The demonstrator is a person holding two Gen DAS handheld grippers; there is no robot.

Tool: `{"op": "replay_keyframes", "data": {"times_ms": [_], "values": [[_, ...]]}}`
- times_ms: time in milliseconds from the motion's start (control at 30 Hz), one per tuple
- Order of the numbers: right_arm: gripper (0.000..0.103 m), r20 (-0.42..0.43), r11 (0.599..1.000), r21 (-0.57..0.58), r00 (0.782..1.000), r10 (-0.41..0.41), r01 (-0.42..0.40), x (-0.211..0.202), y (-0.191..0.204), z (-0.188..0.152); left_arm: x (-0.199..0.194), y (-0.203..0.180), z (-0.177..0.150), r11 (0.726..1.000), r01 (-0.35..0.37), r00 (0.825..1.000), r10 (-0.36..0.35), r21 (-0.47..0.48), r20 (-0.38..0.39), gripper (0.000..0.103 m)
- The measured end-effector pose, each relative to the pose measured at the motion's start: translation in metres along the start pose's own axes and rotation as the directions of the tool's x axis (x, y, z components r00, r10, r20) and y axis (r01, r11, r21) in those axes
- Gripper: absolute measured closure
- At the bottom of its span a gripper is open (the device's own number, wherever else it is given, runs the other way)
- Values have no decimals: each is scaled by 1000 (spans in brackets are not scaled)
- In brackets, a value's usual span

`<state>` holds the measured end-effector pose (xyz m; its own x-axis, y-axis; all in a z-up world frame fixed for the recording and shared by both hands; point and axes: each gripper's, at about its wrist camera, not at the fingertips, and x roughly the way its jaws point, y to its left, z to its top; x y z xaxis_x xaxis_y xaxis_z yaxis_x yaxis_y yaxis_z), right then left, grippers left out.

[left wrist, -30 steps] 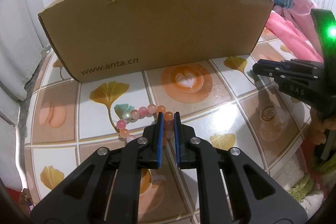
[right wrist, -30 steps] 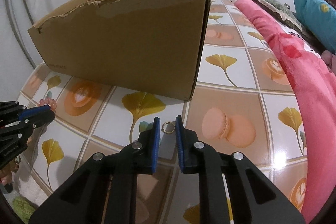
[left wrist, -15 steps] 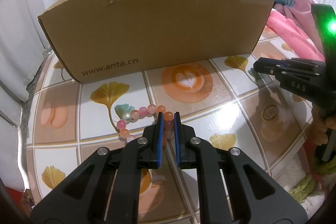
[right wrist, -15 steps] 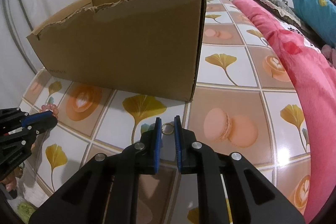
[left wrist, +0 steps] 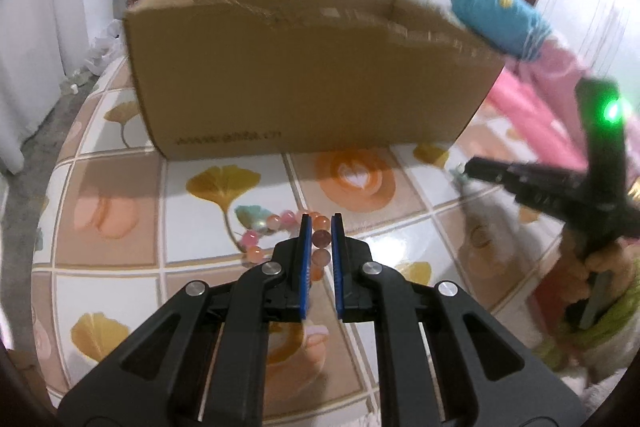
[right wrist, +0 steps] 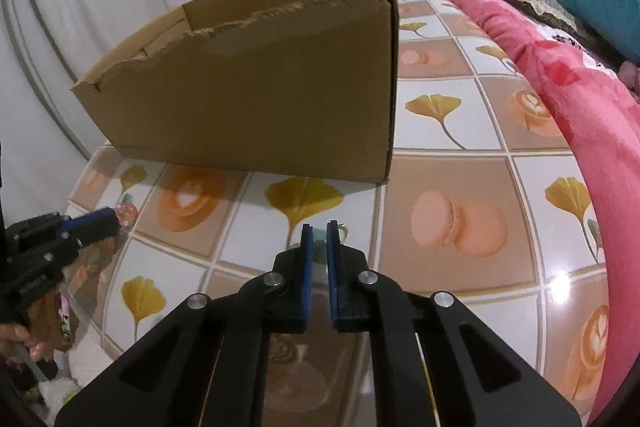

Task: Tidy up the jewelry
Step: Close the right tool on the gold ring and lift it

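Jewelry first: a pink-and-orange glass-bead bracelet (left wrist: 280, 231) lies on the tiled-print worktop (left wrist: 120, 259), in front of the open brown cardboard box (left wrist: 304, 75). The left hand-held gripper (left wrist: 319, 227) has its blue pads narrowed around the beads. The right hand-held gripper (right wrist: 315, 233) is narrow too; a small metal ring (right wrist: 343, 229) sits just beside its tip, apparently ungripped. Judged step: pick-up. Next: lift clear over the box's torn front wall.
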<state>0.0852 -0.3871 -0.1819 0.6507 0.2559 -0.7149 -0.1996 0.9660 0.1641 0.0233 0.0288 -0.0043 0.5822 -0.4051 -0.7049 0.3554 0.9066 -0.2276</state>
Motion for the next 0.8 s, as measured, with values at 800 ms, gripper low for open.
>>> {"op": "replay_keyframes", "data": {"times_ms": [800], "values": [[81,-33,996,-93,999,-16,13,11,-9,6,-5,5,-6,999,39,999,-39,2,-2,94]]}}
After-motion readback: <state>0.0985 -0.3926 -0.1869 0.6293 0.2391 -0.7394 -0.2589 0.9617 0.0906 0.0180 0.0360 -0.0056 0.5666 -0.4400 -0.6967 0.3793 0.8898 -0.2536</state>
